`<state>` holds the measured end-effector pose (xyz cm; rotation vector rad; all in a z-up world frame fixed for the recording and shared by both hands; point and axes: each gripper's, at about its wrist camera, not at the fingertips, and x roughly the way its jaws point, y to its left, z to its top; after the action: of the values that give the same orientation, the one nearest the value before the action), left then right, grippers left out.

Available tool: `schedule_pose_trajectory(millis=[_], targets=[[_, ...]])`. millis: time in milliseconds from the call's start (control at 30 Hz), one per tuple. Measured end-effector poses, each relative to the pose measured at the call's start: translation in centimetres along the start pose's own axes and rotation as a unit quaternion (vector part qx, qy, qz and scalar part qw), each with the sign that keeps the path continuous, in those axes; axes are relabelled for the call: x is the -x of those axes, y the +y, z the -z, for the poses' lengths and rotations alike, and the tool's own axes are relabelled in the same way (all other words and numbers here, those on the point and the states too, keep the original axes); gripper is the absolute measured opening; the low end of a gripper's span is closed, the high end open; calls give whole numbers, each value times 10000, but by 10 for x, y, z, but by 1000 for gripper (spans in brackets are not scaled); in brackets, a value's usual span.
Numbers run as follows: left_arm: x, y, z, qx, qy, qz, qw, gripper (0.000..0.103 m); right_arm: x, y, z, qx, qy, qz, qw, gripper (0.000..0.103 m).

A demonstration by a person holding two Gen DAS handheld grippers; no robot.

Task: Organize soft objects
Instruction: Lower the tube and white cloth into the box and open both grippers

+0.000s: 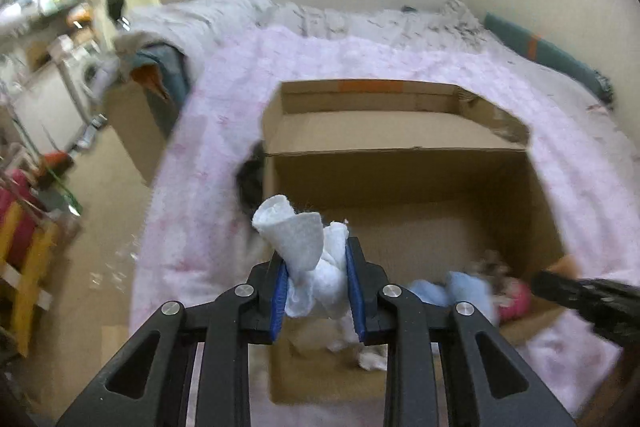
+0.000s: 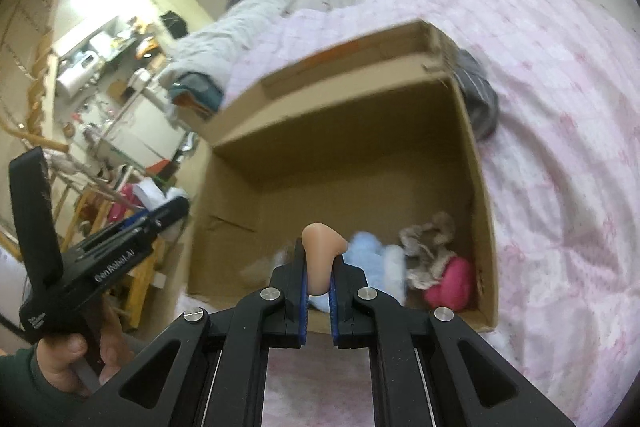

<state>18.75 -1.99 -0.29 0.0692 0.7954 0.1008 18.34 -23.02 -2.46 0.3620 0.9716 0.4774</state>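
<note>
left gripper (image 1: 316, 287) clamps a white cloth (image 1: 304, 247) over the cardboard box (image 1: 400, 151). right gripper (image 2: 319, 287) pinches a beige soft piece (image 2: 320, 251) at its near edge. blue plush (image 2: 372, 259), pink item (image 2: 450, 285) already sit inside; two drops left.

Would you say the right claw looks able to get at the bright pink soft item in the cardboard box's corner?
Probably not yet: the right claw is shut on a tan rubbery piece, though the open box leaves the bright pink soft item uncovered.

Both wrist views over box (image 1: 400, 147)
</note>
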Motion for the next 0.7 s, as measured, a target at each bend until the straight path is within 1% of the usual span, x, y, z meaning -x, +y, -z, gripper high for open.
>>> schedule_pose_trajectory(millis=[33,67,100,133,233,333,500,667,700], targets=[[-7,-3,2,-114,109,-119,9998,24,-5,-2,1,-20,54,115,9999,10],[-11,-3,2,-92,226,-31,9997,24,-8,-4,3,-34,87,170,9998,10],[-12,-1,2,1,306,136,9994,24,-11,-4,3,-29,110,212,9997,10],[-11,0,1,95,340,255,9991,24,-13,-5,4,-12,121,247,9996,10],[-12,-2,3,61,392,264,9989,24,-17,-6,6,47,151,316,9994,10],[-21,-2,8,160,652,329,9972,25,-21,-10,8,35,199,429,9989,10],[-19,4,9,406,591,354,9968,25,-28,-13,10,3,252,697,9972,10],[-20,1,12,375,589,354,9969,25,-29,-17,11,-39,227,809,9965,10],[-19,0,12,346,564,348,9972,29,-29,-18,11,-62,228,797,9965,10]])
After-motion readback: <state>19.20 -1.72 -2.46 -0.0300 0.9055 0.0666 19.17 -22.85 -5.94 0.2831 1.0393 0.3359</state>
